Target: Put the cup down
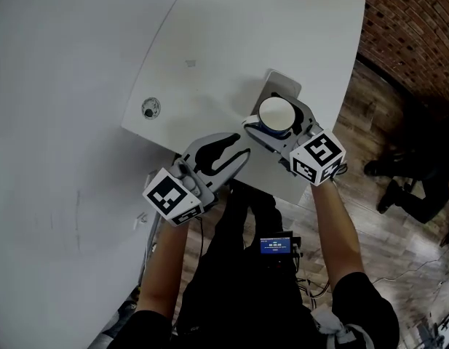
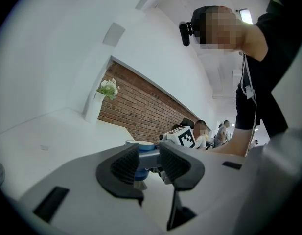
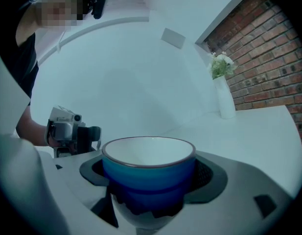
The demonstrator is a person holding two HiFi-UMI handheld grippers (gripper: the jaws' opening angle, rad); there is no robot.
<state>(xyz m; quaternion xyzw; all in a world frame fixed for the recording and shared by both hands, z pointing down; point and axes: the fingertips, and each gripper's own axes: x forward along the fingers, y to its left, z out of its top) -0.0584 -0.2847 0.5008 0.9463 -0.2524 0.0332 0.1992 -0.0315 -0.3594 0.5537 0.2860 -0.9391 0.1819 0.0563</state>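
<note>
- Jaws of left gripper (image 2: pixel 149 163) stand a narrow gap apart with nothing between them; the pads are dark and ribbed.
- Counter (image 1: pixel 209 42) is white, smooth and flat.
- Cup (image 3: pixel 148 153) is over the counter's near edge; can't tell if its foot touches.
- Right gripper (image 3: pixel 151 174) jaws pinch the cup's sides, below the rim.
- Cup is round, glossy blue outside, white inside, tapering to a small foot. Likely ceramic: stiff, slick, chippable, fairly light. The side grip under the rim suits it.

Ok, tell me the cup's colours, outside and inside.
Cup: blue outside, white inside; best in the right gripper view.
</note>
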